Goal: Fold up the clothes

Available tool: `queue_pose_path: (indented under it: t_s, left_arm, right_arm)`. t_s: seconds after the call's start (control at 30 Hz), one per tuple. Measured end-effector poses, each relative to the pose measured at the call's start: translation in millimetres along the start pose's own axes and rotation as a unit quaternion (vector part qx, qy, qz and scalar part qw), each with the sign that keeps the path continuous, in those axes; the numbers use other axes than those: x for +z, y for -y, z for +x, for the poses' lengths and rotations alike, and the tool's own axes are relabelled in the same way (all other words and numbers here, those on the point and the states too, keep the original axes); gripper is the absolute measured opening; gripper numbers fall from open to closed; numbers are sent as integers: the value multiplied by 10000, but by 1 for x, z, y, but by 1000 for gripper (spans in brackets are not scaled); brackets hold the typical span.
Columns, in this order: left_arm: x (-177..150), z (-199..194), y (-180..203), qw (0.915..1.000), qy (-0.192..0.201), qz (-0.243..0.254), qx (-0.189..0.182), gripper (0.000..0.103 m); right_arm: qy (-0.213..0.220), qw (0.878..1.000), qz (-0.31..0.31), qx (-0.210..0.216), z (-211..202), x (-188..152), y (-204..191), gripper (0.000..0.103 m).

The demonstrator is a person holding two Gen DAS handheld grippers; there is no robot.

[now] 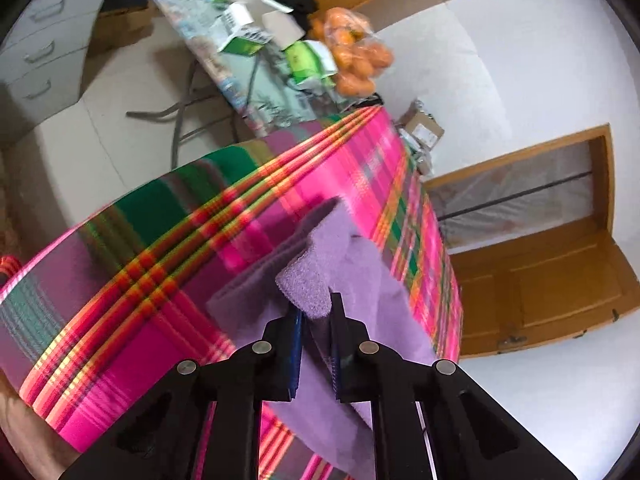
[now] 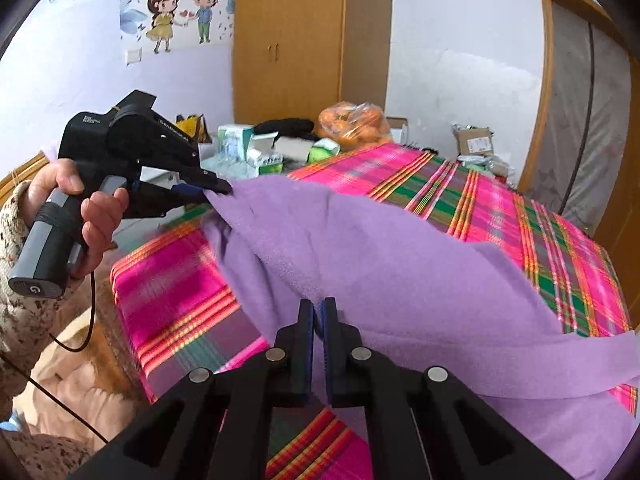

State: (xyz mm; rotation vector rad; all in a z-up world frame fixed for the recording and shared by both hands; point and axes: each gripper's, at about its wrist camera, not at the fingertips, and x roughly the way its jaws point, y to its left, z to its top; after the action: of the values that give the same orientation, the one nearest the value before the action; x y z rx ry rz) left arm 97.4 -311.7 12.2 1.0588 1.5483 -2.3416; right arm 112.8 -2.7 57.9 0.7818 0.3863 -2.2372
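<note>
My left gripper (image 1: 316,314) is clamped on a bunched corner of the purple cloth (image 2: 360,248), and my right gripper (image 2: 319,316) pinches its near edge. The cloth hangs between them above the plaid cover (image 2: 520,216), sagging toward 3 o'clock in the right view. The fleece is soft, fuzzy and thick, so I think a thin pinch may slip out, and the loose strip at 4 o'clock could fold crooked if I lower unevenly.

The left claw (image 2: 218,188) body carries small white lettering, blurred, and its handle end a "G" mark.
</note>
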Motion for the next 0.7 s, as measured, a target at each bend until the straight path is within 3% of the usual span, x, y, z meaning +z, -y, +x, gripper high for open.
queue_pose_path:
  t_s: [0.17, 0.43, 0.6, 0.7]
  left_arm:
    - [-5, 11, -20, 9995, -204, -118, 197, 12]
    - [-9, 13, -20, 9990, -261, 43, 361, 13]
    - [-20, -3, -3, 9968, 40, 507, 620, 22]
    - [-31, -20, 13, 9887, 510, 1077, 909, 23]
  right_arm:
    - [-394, 9991, 30, 137, 20, -16, -1, 4]
    - [-673, 9974, 91, 241, 35, -29, 1, 7]
    - [-662, 9970, 217, 341, 28, -31, 9, 10]
    - [-495, 9972, 430, 367, 10, -35, 21, 14]
